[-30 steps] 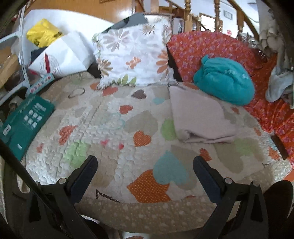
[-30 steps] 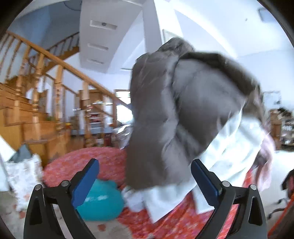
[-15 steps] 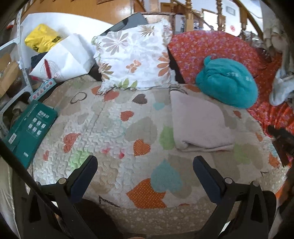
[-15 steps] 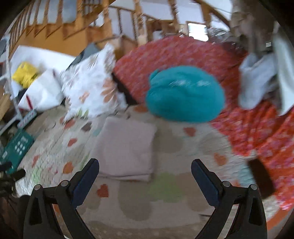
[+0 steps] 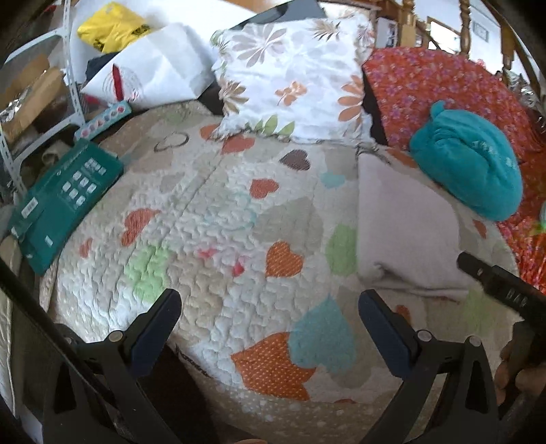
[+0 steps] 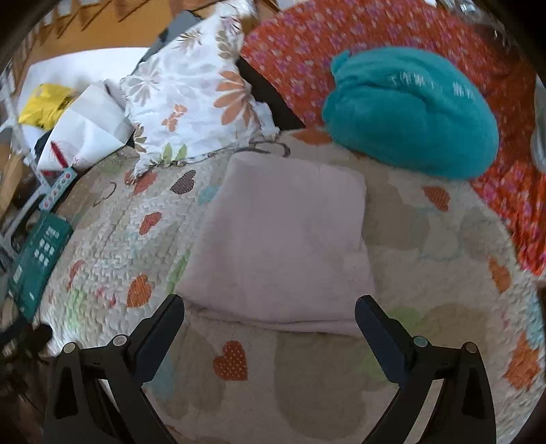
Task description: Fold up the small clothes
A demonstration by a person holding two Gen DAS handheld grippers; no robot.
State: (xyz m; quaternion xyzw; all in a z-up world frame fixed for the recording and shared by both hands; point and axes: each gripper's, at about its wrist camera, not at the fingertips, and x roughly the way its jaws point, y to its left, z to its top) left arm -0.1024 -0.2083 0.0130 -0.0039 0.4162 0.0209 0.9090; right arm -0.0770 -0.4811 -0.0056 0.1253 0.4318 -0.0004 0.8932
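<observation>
A pale pink folded garment (image 6: 283, 246) lies flat on the heart-patterned quilt (image 6: 307, 375); it also shows in the left wrist view (image 5: 402, 232) at the right. My right gripper (image 6: 269, 307) is open and empty, hovering just in front of the garment's near edge. My left gripper (image 5: 269, 304) is open and empty over the quilt (image 5: 211, 232), to the left of the garment. The right gripper's dark finger (image 5: 494, 287) shows at the right edge of the left wrist view.
A teal bundle (image 6: 409, 112) rests behind the garment on an orange floral cover (image 6: 307, 44). A floral pillow (image 5: 293, 78) stands at the back. A green box (image 5: 61, 201), white bag (image 5: 153, 71) and yellow bag (image 5: 109, 30) sit at the left.
My right gripper swung down from facing hanging coats to face the pink garment and moved closer to it. My left gripper shifted slightly nearer the quilt. Both stayed open.
</observation>
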